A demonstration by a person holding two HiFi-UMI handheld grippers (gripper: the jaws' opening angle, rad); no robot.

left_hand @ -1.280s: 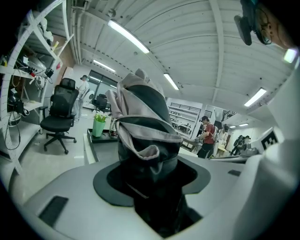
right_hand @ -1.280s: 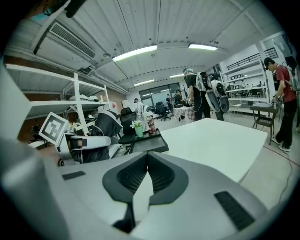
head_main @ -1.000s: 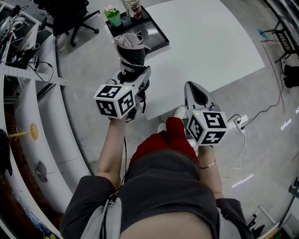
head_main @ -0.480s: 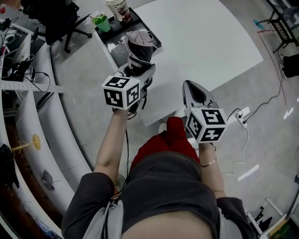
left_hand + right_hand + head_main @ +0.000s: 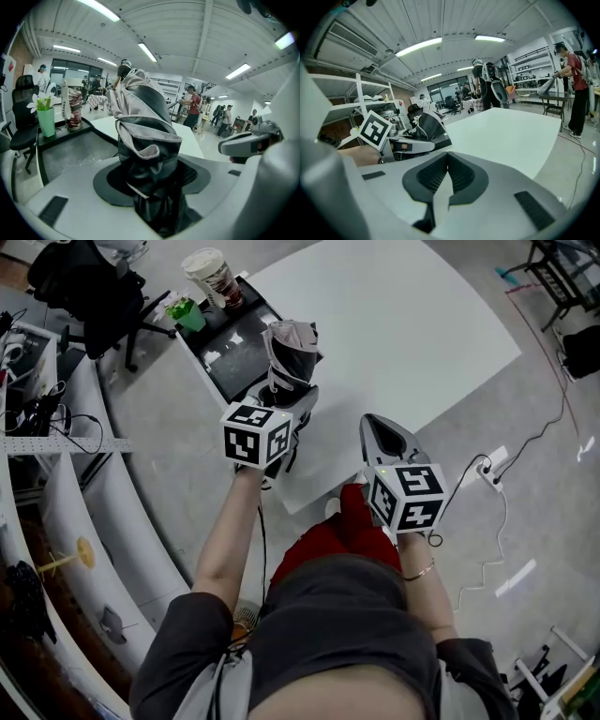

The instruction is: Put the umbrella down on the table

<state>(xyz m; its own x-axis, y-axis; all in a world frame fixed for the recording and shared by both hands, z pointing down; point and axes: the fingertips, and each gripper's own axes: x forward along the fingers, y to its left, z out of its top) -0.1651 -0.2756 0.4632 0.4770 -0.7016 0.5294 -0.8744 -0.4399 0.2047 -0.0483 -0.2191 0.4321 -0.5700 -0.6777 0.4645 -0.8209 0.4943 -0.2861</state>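
The folded umbrella, black with a grey lining, stands up out of my left gripper, which is shut on its lower part. It hangs over the near left corner of the white table, beside the black tray. In the left gripper view the umbrella fills the space between the jaws of the left gripper. My right gripper hovers to the right, off the table's near edge, shut and holding nothing. In the right gripper view the right gripper has its pads together, with the umbrella at the left.
On the black tray stand a paper cup and a small green pot. A black office chair stands at the far left, by curved white benches. A cable and power strip lie on the floor at the right. People stand far off.
My left gripper has carried the umbrella forward and lower, from beside the tray to over the table's corner. The right gripper has shifted only slightly.
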